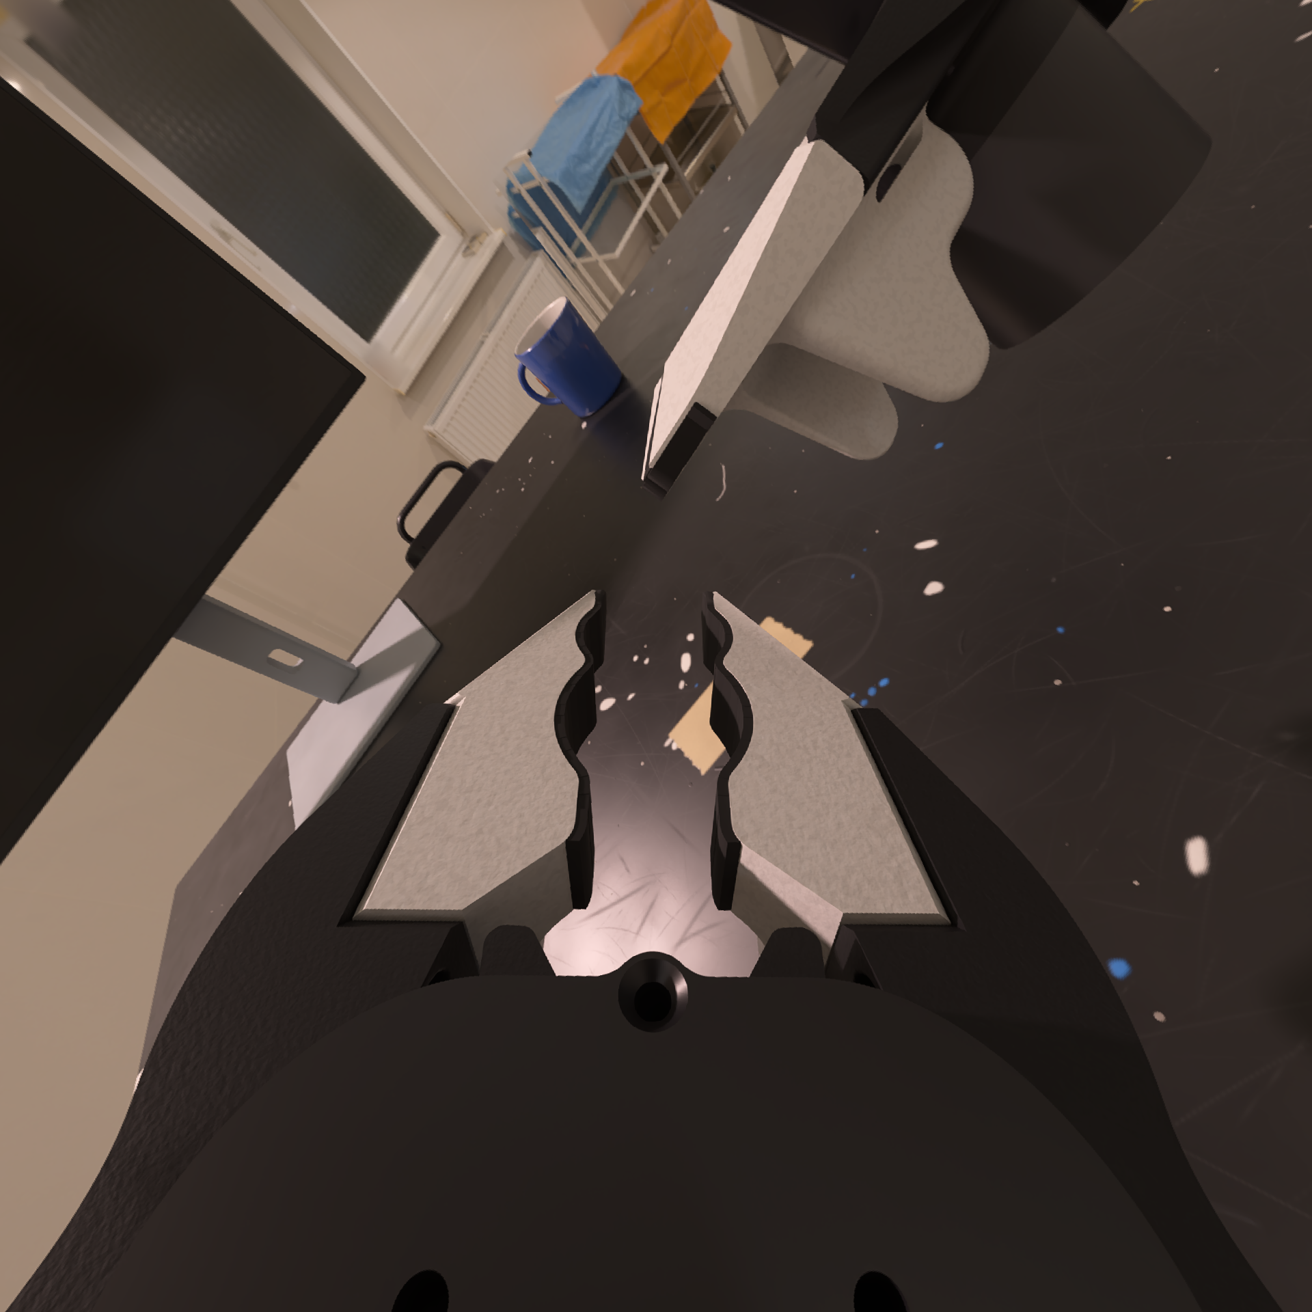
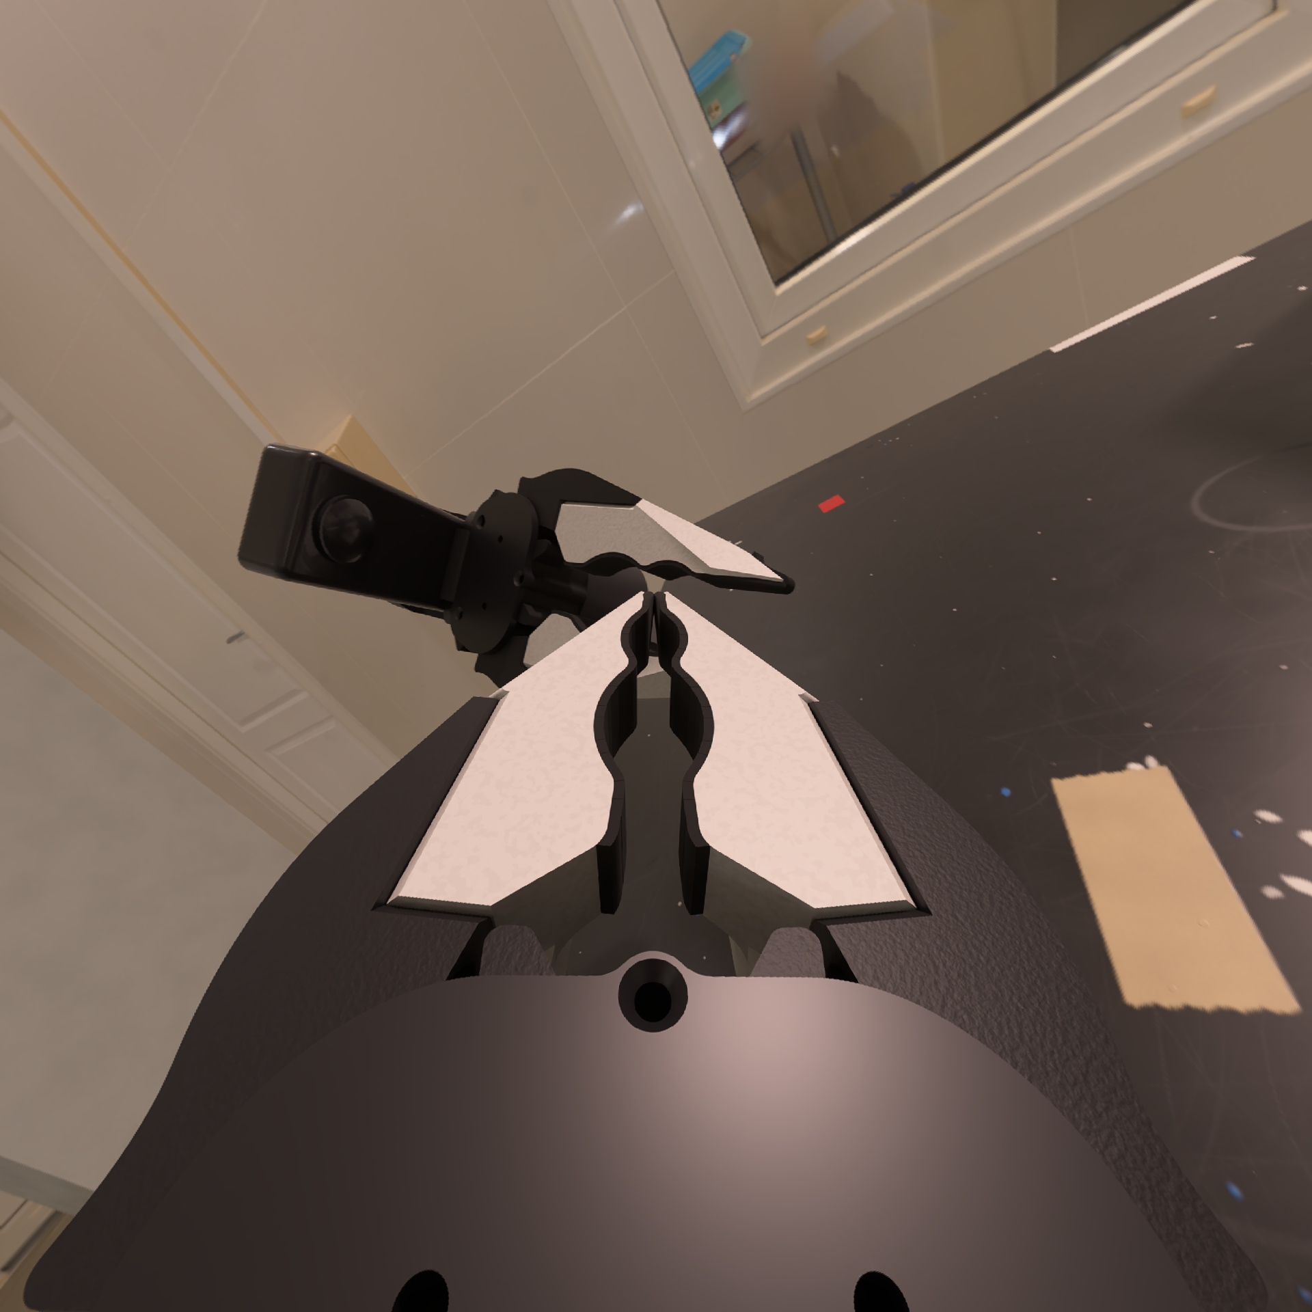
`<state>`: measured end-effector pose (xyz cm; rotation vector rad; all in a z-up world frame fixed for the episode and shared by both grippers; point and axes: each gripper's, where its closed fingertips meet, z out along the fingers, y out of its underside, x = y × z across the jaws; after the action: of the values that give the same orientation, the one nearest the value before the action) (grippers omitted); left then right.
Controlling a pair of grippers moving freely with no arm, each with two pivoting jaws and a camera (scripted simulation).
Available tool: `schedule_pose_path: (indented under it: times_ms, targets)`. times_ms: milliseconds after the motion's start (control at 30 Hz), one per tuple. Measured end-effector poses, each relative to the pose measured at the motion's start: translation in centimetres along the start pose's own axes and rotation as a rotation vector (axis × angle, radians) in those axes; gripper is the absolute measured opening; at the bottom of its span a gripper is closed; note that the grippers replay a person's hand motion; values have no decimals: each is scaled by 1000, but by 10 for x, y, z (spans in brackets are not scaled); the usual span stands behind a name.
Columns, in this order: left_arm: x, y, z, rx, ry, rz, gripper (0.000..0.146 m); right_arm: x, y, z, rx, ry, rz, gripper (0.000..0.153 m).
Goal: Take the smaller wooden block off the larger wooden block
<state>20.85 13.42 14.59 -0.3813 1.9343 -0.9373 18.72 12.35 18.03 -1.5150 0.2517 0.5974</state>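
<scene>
My left claw (image 1: 653, 603) hangs over the dark, paint-flecked counter (image 1: 994, 710) with its fingers (image 1: 497, 767) spread apart and nothing between them; only bare counter shows in the gap. Just past its right fingertip a strip of tan tape (image 1: 784, 634) lies flat on the counter, and a second tan piece (image 1: 699, 738) shows under the same finger. Ahead and to the right of this claw my other claw (image 1: 767, 341) reaches in from above, seen side-on, its white finger faces close together. Further ahead on the left, a blue mug (image 1: 568, 369) stands at the counter's edge, and beyond it a white drying rack (image 1: 603, 213) carries a blue cloth (image 1: 586, 145) and an orange one (image 1: 671, 67).

My right claw (image 2: 652, 600) is clenched: its tips meet with nothing held, and only the wavy hollows further back stay open. Right ahead of those tips, very near them, sits the left claw (image 2: 710, 561), turned sideways. To the right of my right claw a broad patch of tan tape (image 2: 1164, 887) lies on the counter (image 2: 994, 603), and a small red mark (image 2: 831, 503) sits ahead on the right.

Neither wooden block shows in either view, so I cannot tell where the smaller one is.
</scene>
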Motion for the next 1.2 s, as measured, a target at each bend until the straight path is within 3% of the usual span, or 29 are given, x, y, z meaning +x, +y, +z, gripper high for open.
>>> schedule_pose_path:
  times_ms: [267,433,567,700,833,1200]
  targets:
    - [7,20,-8,-92,95,-53,58,12,7,-9,-19,72,10,0]
    - [37,65,-14,-311,264,-94,65,18,14,-14,-43,113,13,0]
    - [55,102,-10,-509,320,-134,69,19,24,-14,-70,125,14,0]
    - [64,122,-3,-585,338,-220,59,21,33,-16,-85,146,22,0]
    - [64,126,1,-581,323,-271,32,24,37,-20,-86,155,34,0]
    - [55,113,4,-534,314,-338,10,24,45,-19,-115,195,29,0]
